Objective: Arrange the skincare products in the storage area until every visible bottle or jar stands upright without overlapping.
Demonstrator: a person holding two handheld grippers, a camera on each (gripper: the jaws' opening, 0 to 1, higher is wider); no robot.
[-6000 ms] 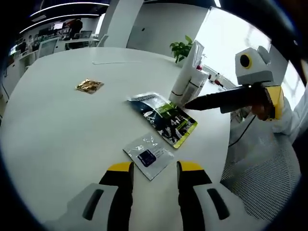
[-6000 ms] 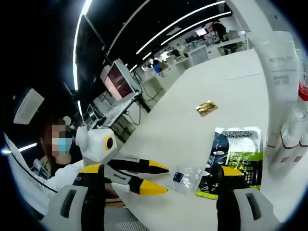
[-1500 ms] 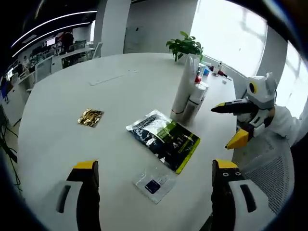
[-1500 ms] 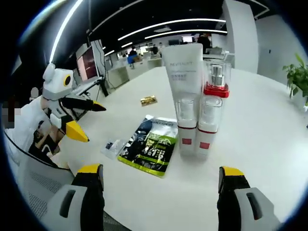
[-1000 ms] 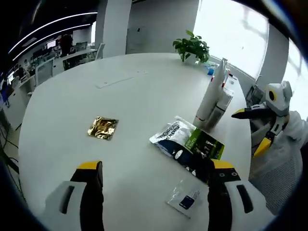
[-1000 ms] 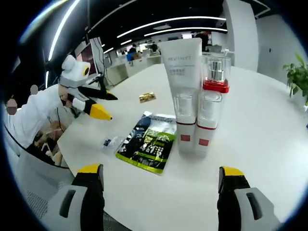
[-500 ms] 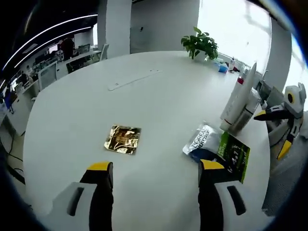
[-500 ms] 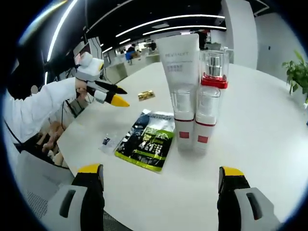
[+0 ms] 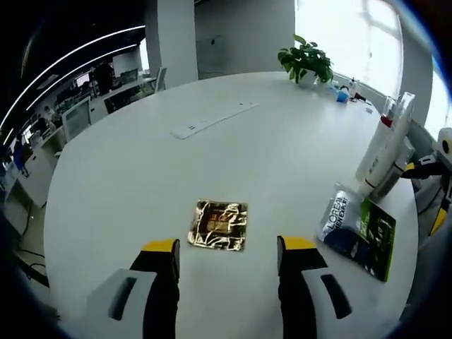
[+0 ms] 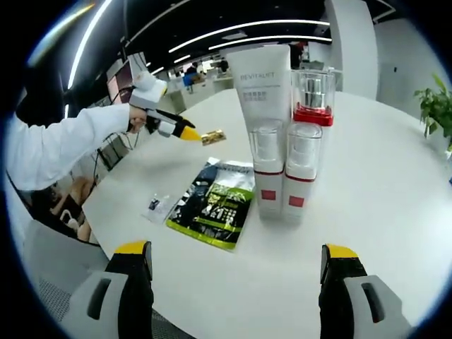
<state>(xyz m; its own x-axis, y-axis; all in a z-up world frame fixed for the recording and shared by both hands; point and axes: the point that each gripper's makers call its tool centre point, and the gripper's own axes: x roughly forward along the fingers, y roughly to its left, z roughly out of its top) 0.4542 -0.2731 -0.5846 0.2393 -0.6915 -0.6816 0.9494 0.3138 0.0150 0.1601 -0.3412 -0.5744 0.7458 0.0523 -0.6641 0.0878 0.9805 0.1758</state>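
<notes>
A white tube (image 10: 263,92) stands upright on its cap on the round white table (image 10: 367,183), with two clear bottles with red bands (image 10: 305,152) close beside it. The same group (image 9: 383,152) stands at the right in the left gripper view. A gold sachet (image 9: 219,224) lies flat just ahead of my left gripper (image 9: 228,247), which is open with nothing between its tips. A black and green mask pack (image 10: 215,201) and a small clear sachet (image 10: 157,206) lie flat. My right gripper (image 10: 236,251) is wide open, well short of the bottles.
A white-sleeved arm (image 10: 63,148) holds the left gripper (image 10: 173,127) over the gold sachet (image 10: 214,137). A potted plant (image 9: 307,63) and small items stand at the far edge. A white strip (image 9: 215,119) lies mid-table. Desks and screens stand beyond.
My left gripper has travelled over to the gold sachet, which now lies just ahead of its jaws; the jaws have narrowed somewhat. The right gripper has hardly moved.
</notes>
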